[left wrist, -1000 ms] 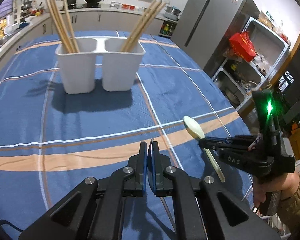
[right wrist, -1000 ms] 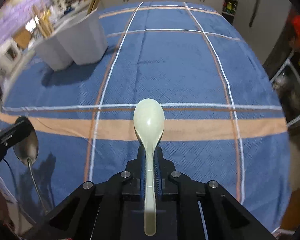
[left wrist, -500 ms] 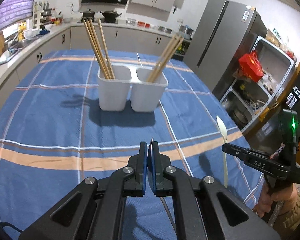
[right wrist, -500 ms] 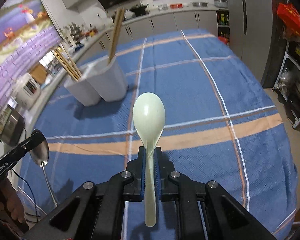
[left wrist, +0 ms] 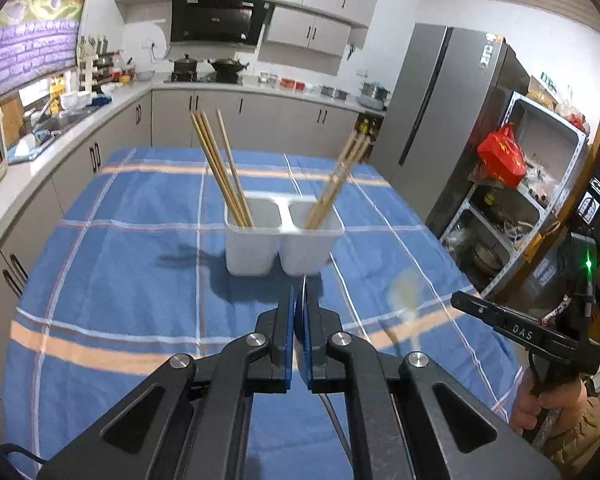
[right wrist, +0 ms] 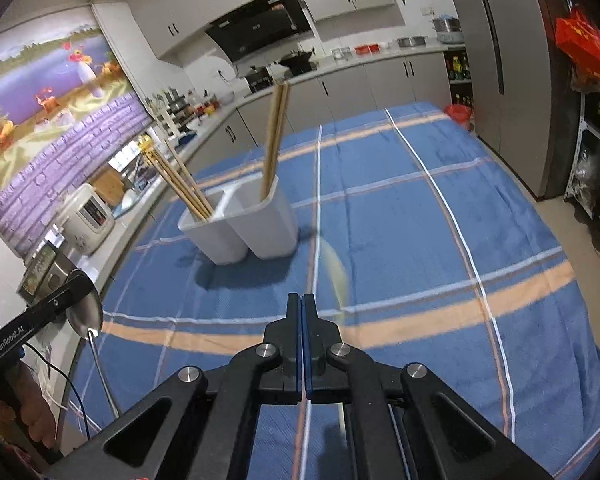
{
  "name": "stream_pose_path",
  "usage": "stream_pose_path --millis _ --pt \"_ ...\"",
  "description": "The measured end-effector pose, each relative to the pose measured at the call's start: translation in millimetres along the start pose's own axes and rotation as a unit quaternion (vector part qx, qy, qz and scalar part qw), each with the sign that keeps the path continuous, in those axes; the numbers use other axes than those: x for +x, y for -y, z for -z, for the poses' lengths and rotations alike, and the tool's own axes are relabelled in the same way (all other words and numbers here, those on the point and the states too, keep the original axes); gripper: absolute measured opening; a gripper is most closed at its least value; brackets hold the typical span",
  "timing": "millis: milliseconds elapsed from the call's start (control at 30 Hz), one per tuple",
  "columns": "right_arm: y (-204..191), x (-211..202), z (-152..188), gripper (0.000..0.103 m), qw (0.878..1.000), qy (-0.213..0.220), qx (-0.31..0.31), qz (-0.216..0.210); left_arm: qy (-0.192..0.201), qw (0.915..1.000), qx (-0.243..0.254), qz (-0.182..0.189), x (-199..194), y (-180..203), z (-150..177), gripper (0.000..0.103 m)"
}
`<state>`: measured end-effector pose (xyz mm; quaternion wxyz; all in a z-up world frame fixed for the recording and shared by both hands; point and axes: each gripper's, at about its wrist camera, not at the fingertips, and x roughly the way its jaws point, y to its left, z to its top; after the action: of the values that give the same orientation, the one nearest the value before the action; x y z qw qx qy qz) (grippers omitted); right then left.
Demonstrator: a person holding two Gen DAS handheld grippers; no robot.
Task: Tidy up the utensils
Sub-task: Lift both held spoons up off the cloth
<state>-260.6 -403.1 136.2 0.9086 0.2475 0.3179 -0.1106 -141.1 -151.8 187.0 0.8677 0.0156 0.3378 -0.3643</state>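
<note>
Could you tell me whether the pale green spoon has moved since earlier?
Yes. The spoon has left the right gripper, whose jaws have just closed empty; it is a blur right of its tip.

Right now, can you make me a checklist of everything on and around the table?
Surface: blue striped tablecloth, lying flat.
Job's things: white two-cup holder, chopsticks in both cups; metal spoon; pale spoon, only a blur.
Clutter: nothing seen.
Grippers: left gripper shut on the metal spoon; right gripper has just closed further, shut, nothing between its jaws.
Cables: thin wire by the left gripper.
Surroundings: fridge, shelf rack, kitchen counter.
</note>
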Motion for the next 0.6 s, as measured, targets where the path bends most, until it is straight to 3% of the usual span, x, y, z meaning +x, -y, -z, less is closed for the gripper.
stream_pose_path --millis 167,233,333,400,467,600 --pt "-6.9 7.0 -15.9 0.000 1.000 0.010 -0.005 -0.007 0.016 0.9998 -0.002 -0.011 -1.0 -11.3 -21.1 0.004" --pt "-1.8 22.0 -16.6 0.001 1.000 -0.023 -0.010 -0.008 0.015 0.9998 -0.002 -0.011 2.0 -15.2 -24.9 0.004" --pt "16.9 48.3 -2.5 0.003 0.996 -0.072 -0.010 0.053 0.003 1.0000 -0.002 -0.009 12.2 -20.3 -21.7 0.004" --pt "33.8 60.0 8.1 0.017 0.992 -0.097 0.009 0.081 -0.007 0.9999 -0.003 -0.008 21.1 -22.8 -17.5 0.004" --pt "46.7 67.7 14.7 0.024 0.989 -0.114 0.024 0.092 -0.018 0.9998 -0.008 -0.003 31.4 -27.9 -12.2 0.004" --pt "66.2 91.5 15.4 0.024 0.983 -0.136 0.049 0.111 -0.043 0.9987 -0.025 0.014 53.3 -37.2 -7.0 0.004"
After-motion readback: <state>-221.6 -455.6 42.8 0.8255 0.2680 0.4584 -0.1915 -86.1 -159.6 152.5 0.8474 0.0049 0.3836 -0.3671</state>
